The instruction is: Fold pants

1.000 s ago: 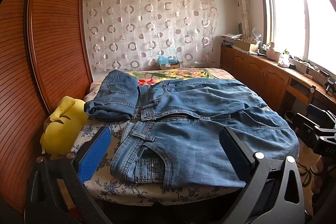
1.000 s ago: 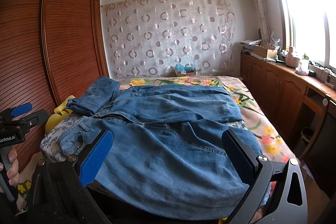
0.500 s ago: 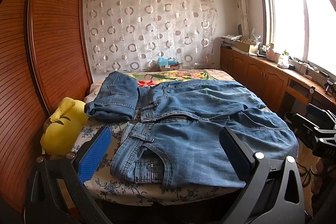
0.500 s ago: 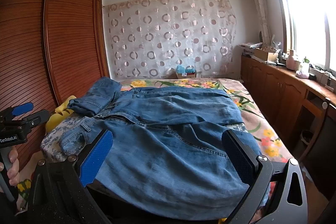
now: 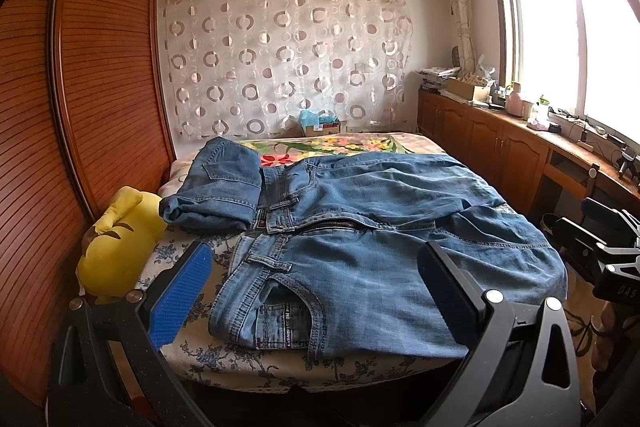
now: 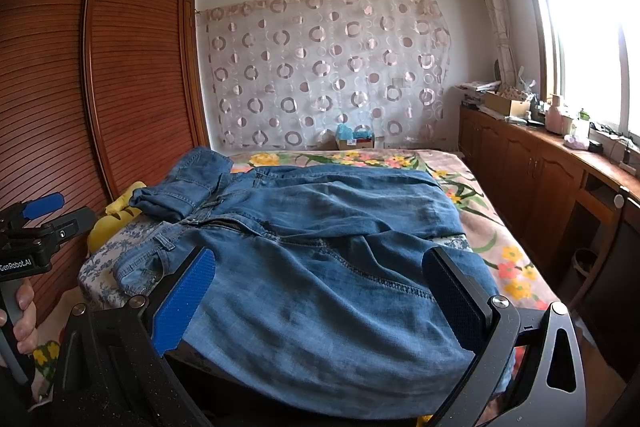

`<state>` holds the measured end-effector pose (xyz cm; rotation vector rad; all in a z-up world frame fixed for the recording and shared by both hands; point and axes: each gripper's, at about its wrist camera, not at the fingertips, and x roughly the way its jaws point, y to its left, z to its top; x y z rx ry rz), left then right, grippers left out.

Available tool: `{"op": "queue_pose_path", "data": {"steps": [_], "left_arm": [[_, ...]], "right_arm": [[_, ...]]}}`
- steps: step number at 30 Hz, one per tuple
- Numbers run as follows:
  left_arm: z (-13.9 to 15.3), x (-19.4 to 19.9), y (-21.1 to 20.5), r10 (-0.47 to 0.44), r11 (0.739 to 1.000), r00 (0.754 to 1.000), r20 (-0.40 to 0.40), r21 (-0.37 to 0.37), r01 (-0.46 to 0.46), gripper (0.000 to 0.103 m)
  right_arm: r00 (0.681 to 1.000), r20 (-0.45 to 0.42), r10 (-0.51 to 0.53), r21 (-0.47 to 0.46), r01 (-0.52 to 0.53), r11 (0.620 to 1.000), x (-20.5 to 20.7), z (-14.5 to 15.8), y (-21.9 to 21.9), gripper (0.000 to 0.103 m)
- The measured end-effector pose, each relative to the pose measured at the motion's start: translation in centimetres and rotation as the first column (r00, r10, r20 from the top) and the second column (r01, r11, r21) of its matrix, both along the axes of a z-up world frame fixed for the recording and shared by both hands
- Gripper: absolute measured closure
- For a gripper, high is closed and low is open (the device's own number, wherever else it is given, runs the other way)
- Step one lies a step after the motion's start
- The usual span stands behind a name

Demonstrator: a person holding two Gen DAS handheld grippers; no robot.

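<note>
Blue denim pants (image 5: 360, 247) lie spread across the near end of the bed (image 5: 248, 367), waistband to the left, legs running right; they fill the right wrist view as the pants (image 6: 320, 259). A second folded pair of jeans (image 5: 220, 183) rests at the left rear, also seen as the folded jeans (image 6: 184, 187). My left gripper (image 5: 316, 291) stands open above the waistband and pocket. My right gripper (image 6: 320, 299) stands open over the leg part near the bed's front edge. Neither touches the cloth.
A yellow plush toy (image 5: 116, 251) sits at the bed's left edge against the wooden wardrobe (image 5: 100, 87). Wooden cabinets (image 5: 500, 155) with clutter line the right wall under the window. A small box (image 5: 320, 125) stands at the far end. A hand (image 6: 20, 315) holds the left tool.
Both views have pulled back and tilted slightly; the pants have not moved and both grippers stay open.
</note>
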<state>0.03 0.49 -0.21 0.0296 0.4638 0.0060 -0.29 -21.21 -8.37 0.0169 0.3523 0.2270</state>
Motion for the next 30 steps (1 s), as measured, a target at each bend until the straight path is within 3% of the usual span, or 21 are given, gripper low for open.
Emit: {"op": "queue_pose_path", "data": {"steps": [11, 30], "left_arm": [[1.4, 0.3, -1.7, -0.001, 1.0, 1.0, 0.003, -0.002, 0.001, 0.0], [0.7, 0.9, -1.4, -0.011, 1.0, 1.0, -0.009, -0.005, 0.011, 0.0]], "right_arm": [[1.0, 0.002, 0.0, 0.0, 0.0, 1.0, 0.0, 0.1, -0.2, 0.0], [1.0, -0.019, -0.005, -0.01, 0.005, 1.0, 0.4, -0.4, -0.8, 0.0]]}}
